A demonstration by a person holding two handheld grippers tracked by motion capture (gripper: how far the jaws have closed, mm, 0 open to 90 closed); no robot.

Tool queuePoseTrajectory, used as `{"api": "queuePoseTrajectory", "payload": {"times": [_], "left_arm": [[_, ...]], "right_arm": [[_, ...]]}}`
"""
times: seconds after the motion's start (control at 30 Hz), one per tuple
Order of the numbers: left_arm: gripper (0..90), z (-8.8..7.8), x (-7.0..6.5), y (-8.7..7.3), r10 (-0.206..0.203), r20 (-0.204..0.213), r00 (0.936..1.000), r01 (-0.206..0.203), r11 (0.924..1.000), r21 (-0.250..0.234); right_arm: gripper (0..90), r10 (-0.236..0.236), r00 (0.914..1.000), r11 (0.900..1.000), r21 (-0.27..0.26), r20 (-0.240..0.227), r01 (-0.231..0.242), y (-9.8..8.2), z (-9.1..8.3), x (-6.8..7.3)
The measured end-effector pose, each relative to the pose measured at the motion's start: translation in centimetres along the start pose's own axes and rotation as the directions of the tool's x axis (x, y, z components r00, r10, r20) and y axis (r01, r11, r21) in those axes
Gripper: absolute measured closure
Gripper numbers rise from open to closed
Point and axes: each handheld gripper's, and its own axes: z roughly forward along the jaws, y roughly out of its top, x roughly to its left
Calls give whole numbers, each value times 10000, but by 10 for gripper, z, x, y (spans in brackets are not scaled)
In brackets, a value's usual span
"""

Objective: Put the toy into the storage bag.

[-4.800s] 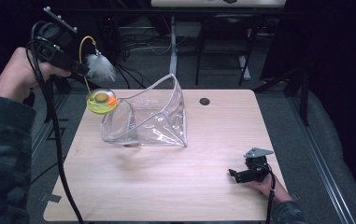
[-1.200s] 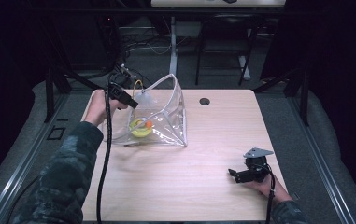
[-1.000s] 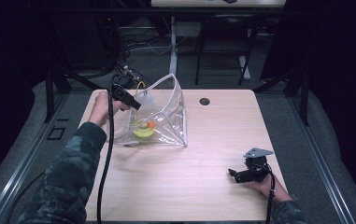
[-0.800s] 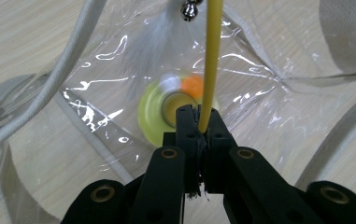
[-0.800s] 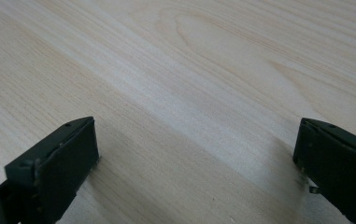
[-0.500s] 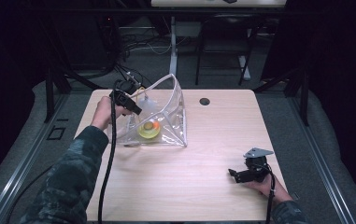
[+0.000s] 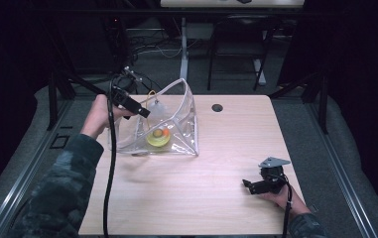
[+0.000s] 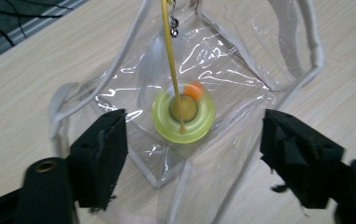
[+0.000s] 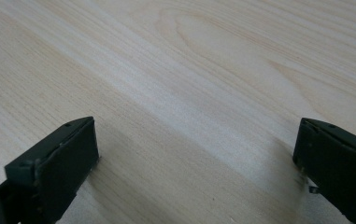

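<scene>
The toy, a yellow-green ring (image 8: pixel 183 113) with an orange bead and a thin yellow wand (image 8: pixel 172 56) rising from it, lay on the floor of the clear plastic bag (image 7: pixel 176 124), inside its open mouth. The left tongs (image 8: pixel 192 151) hung just above that mouth, jaws wide apart after just having opened, with nothing between them; the wand stood free beyond them. The right tongs (image 9: pixel 194 163) rested well away from the bag, near the front right edge of the tabletop (image 7: pixel 226 163), jaws also wide and empty.

The risk here looked like the wand. It leaned up out of the bag's mouth, and a careless lift of the left tongs could catch it or its small bell and drag the ring back out. The limp bag wall could also snag on a jaw and tip the bag over, since nothing held it down.
</scene>
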Motion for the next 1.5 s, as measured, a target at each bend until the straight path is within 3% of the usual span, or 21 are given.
{"api": "queuePoseTrajectory", "payload": {"times": [0.03, 0.1, 0.33, 0.63, 0.73, 0.9, 1.13, 1.5], "left_arm": [[202, 0, 0, 0, 0, 0, 10000, 0, 10000, 0], [155, -19, 0, -4, 100, -309, 9995, -104, 9999, -129], [101, -54, 5, -29, -130, -837, 9964, 76, 9979, -644], [45, -69, 9, -65, -371, -1144, 9927, 291, 9971, -710], [5, -65, 11, -84, -589, -1252, 9904, 516, 9968, -609], [3, -58, 12, -102, -815, -1204, 9894, 750, 9955, -576], [0, -32, 14, -140, -1152, -1088, 9874, 1132, 9933, -247], [0, 9, 18, -189, -2016, -911, 9752, 1997, 9794, -294]], "right_arm": [[0, 0, 10000, 10000, 0, 0, 0, 0, 0, 0], [0, -1, 10000, 10000, 2, -2, 1, 0, 0, 0], [0, -11, 10000, 10000, 13, -12, 11, 0, 0, 0], [0, -26, 10000, 10000, 30, 15, 26, 0, 0, 0], [0, -11, 10000, 10000, 14, -6, 11, 0, 0, 0], [0, -51, 10000, 10000, 41, 31, 50, 0, -1, 0], [0, 97, 9999, 10000, -5, 45, -97, -1, -1, 1], [0, 85, 10000, 10000, 0, 37, -85, 0, -1, 1]]}}
